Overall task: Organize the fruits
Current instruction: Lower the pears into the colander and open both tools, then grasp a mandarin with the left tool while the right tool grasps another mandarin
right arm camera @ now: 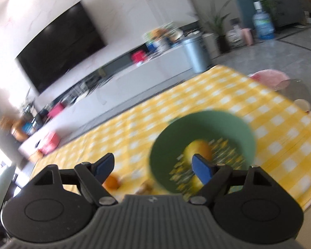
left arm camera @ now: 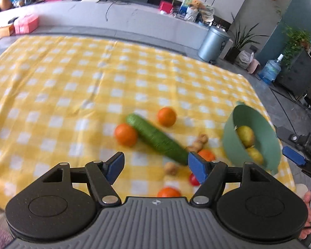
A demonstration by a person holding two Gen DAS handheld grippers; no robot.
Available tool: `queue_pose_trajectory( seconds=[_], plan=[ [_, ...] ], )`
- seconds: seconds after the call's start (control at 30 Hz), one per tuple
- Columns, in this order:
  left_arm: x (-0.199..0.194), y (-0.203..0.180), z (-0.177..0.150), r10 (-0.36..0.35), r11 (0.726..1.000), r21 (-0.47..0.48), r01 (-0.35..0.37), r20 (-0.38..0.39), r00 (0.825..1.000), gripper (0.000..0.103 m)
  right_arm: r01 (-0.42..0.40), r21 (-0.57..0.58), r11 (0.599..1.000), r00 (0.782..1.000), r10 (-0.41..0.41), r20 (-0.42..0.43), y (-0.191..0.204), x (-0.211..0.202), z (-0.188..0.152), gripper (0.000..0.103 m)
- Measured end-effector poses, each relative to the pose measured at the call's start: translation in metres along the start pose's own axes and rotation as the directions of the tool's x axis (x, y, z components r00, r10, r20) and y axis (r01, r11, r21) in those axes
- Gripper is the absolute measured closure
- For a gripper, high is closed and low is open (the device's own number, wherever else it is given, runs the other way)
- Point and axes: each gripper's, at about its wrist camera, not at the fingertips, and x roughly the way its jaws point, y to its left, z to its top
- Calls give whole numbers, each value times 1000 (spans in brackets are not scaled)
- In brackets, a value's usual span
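- Two grippers are in view, and neither holds anything; your left gripper (left arm camera: 155, 167) has its blue pads apart with only cloth and fruit showing through the gap.
- Nearest you, at 6 o'clock in the left view, an orange (left arm camera: 169, 192) peeks over the gripper body, with a small red fruit (left arm camera: 193, 180) just beside it.
- Past the pads, a cucumber (left arm camera: 156, 138) lies slantwise, touching a second orange (left arm camera: 125, 134) at its 9 o'clock side; a third orange (left arm camera: 166, 116) sits beyond.
- At 3 o'clock, the green bowl (left arm camera: 265, 145) holds two yellow fruits (left arm camera: 246, 135).
- Your right gripper (right arm camera: 153, 167) hovers before that bowl, jaws apart, tilted downward.
- Judged from this, sorting is midway: fruit remains loose on the yellow checked cloth (left arm camera: 72, 78).
- Next, you would likely lower an empty gripper over one orange and close on it.
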Motion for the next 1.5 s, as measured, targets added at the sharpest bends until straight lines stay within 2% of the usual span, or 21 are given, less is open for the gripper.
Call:
queue_pose_trajectory(
  seconds=[0.2,0.33,0.47,0.63,0.8,0.87,0.93,0.97,1.0,1.17,1.27,1.37,1.5],
  plan=[
    [26,6,-31,-63,994,86,72,-108,992,21,15,-148,989,994,-31,-108,43,20,-36,25],
    [44,-5,-50,-116,973,178,146,-171,978,22,14,-130,991,985,-36,-167,45,36,-49,37],
    [58,-10,-61,-140,959,216,184,-202,969,27,32,-111,993,978,-54,-201,39,52,-57,43],
    [68,-14,-67,-160,944,263,197,-155,975,27,31,-84,996,971,-50,-235,27,68,-60,43],
    [88,-17,-70,-136,940,290,182,-171,976,27,24,-60,998,964,-39,-262,21,82,-59,43],
    [91,-19,-71,-129,937,305,169,-147,981,28,22,-63,998,964,-38,-264,21,86,-58,43],
    [92,-20,-70,-113,939,311,150,-134,984,37,33,-73,997,961,-52,-271,22,90,-58,43],
    [91,-20,-71,-110,941,308,143,-125,986,50,38,-73,997,959,-57,-277,21,93,-59,43],
    [91,-19,-70,-115,942,302,148,-124,986,52,38,-67,997,956,-56,-289,20,96,-58,43],
    [90,-14,-68,-131,947,275,165,-137,982,54,53,-52,997,936,-68,-346,17,118,-55,40],
    [89,-12,-67,-135,951,260,169,-144,980,54,80,-83,993,923,-105,-369,22,131,-54,38],
    [89,-7,-65,-141,958,228,173,-150,979,54,97,-123,988,921,-136,-365,31,138,-54,37],
    [87,-2,-63,-140,965,204,167,-144,980,54,86,-176,981,907,-150,-393,40,148,-57,37]
  ],
)
